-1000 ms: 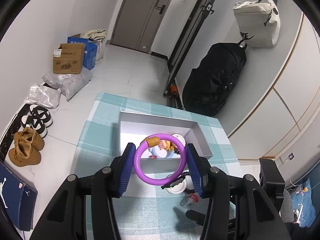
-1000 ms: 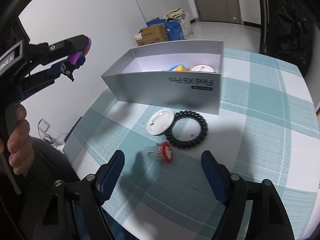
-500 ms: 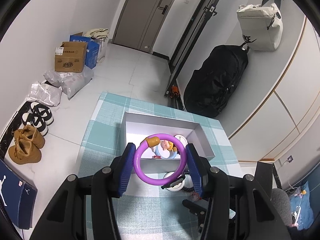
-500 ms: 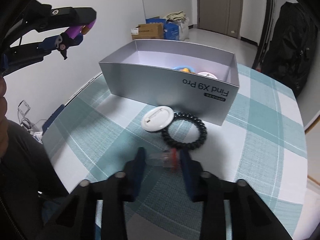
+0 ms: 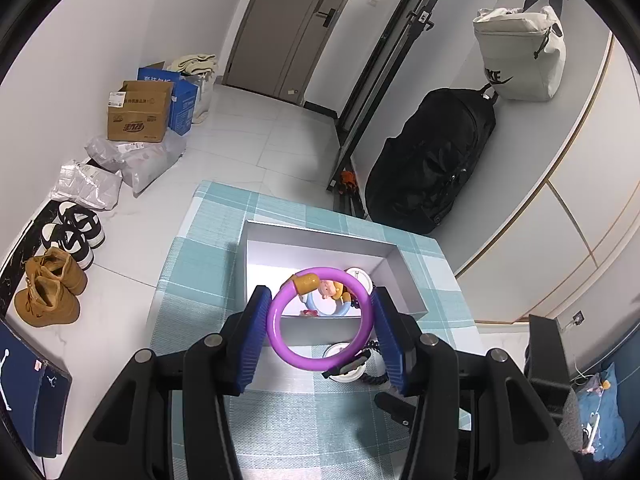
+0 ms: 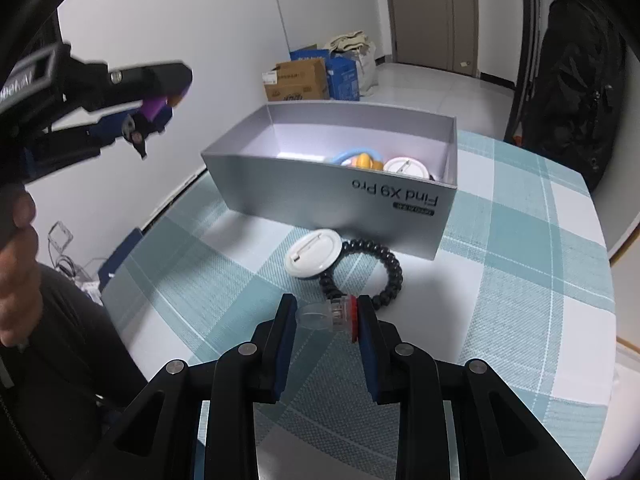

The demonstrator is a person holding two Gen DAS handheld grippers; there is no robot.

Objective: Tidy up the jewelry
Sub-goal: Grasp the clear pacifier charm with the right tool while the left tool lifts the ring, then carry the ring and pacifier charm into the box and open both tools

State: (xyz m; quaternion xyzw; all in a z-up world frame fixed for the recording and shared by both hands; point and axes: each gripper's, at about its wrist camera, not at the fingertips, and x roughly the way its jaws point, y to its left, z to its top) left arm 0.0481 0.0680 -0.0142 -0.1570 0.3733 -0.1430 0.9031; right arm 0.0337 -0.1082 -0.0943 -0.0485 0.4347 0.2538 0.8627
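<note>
the left hand-held gripper (image 5: 318, 322) is closed partway on a purple bangle (image 5: 320, 318), its blue pads pressing the ring's two sides; the bangle hangs in the air above the near wall of the open grey box (image 5: 394, 268), not yet inside it; the box stands on the checked surface (image 6: 520, 240) and already holds a blue ring with a small cartoon charm (image 6: 360, 159) and a white round badge (image 6: 406, 167).

the right hand-held gripper (image 6: 327, 314) is low over the surface, narrowed onto a small clear piece with a red end (image 6: 332, 312); its pads meet the piece at both ends, and the piece seems to lie on the cloth or barely off it (which of the two cannot be told); just beyond it lie a black coiled bracelet (image 6: 394, 276) and a second white badge (image 6: 314, 253), touching each other in front of the box.

the step in hand looks like a double pick-up: both pieces gripped, neither delivered; the next move likely calls for lifting the clear piece straight up without nudging the coiled bracelet, carrying it over the box's near wall, and letting go only once it is above the open floor of the box; the bangle needs only a short carry forward and a release inside; the badge and the bracelet remain for later.
</note>
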